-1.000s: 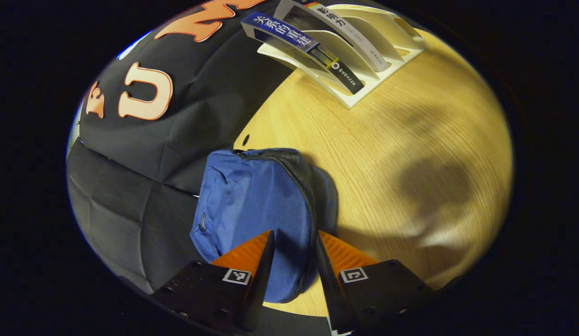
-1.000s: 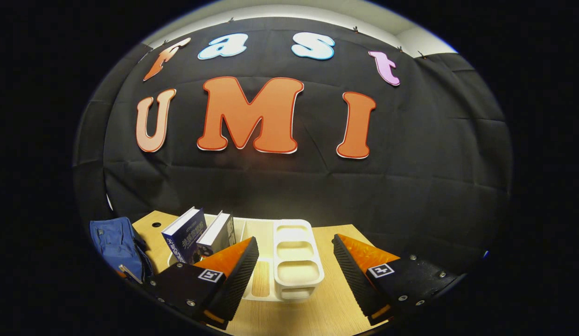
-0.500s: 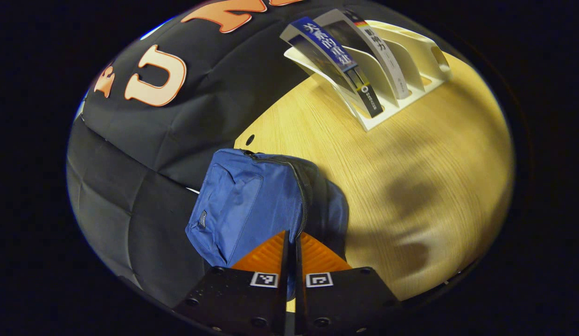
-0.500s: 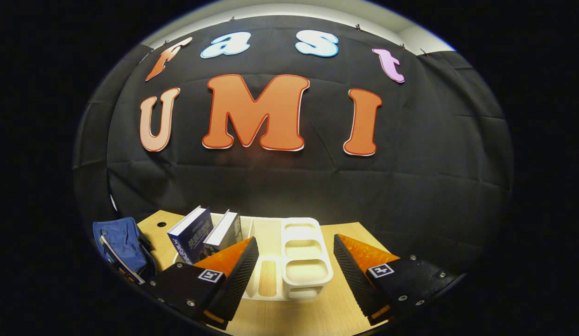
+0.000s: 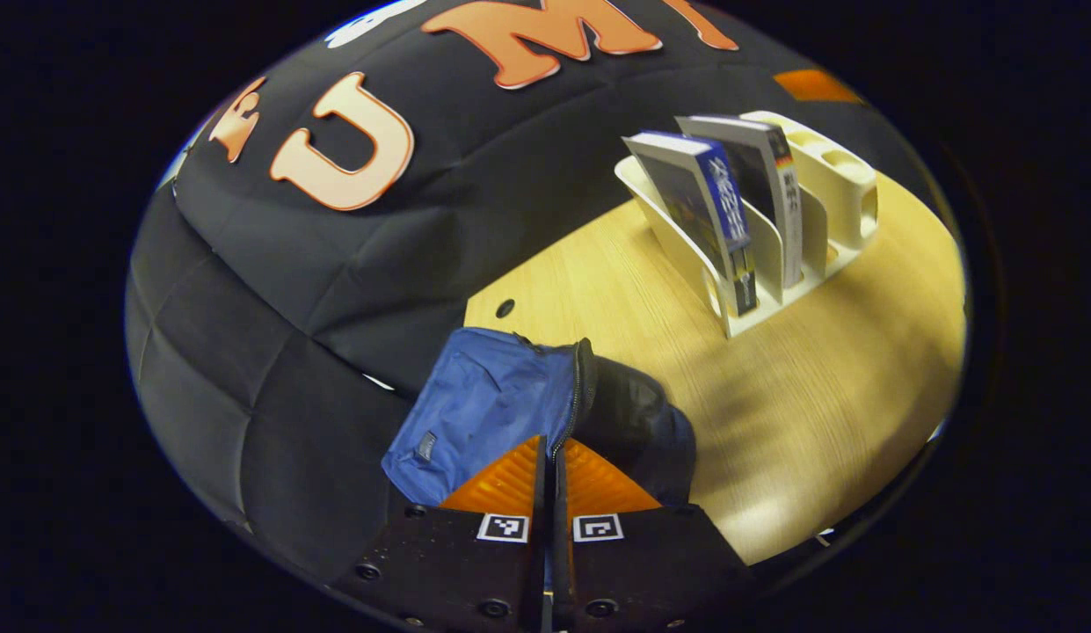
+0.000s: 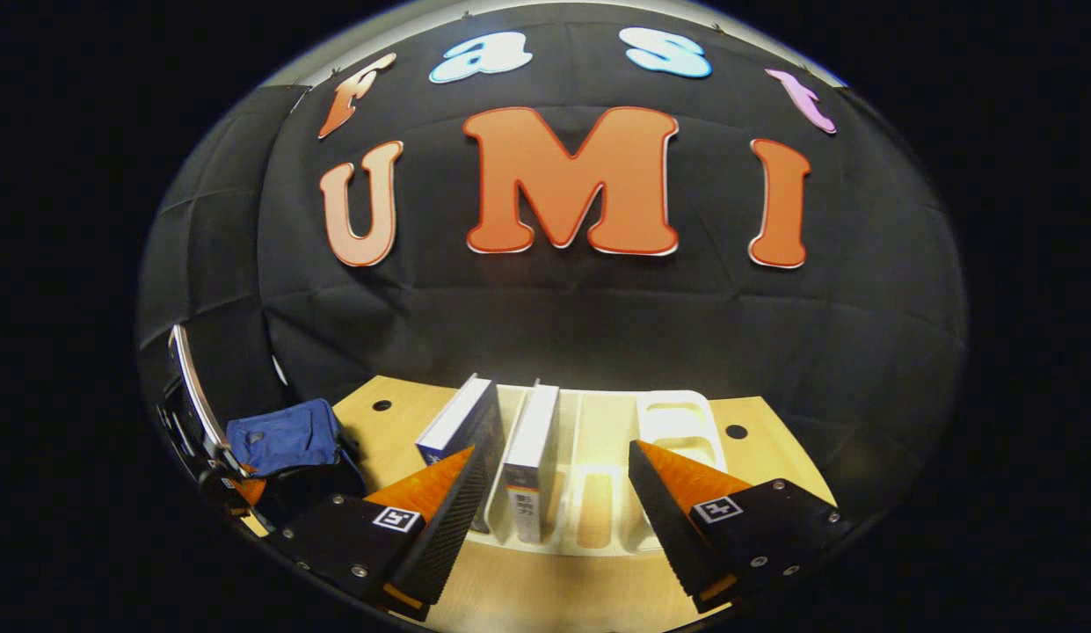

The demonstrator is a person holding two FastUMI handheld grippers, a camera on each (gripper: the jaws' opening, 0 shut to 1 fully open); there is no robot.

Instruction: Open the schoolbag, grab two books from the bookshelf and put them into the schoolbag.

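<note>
Left gripper [image 5: 549, 457] fingers pinch the bag [image 5: 497, 409] zipper; right gripper [image 6: 558, 492] fingers spread wide before 2 books [image 6: 532, 448] on the desk [image 6: 396, 440].

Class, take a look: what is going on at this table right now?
A person works two handheld grippers. The left gripper is shut on the zipper of the blue schoolbag, whose dark inside shows in a gap. The right gripper hangs open facing the white bookshelf, where two books stand in their slots.

Nothing legible: spine print on the blue book [image 5: 728, 211] (white characters) blurs.
</note>
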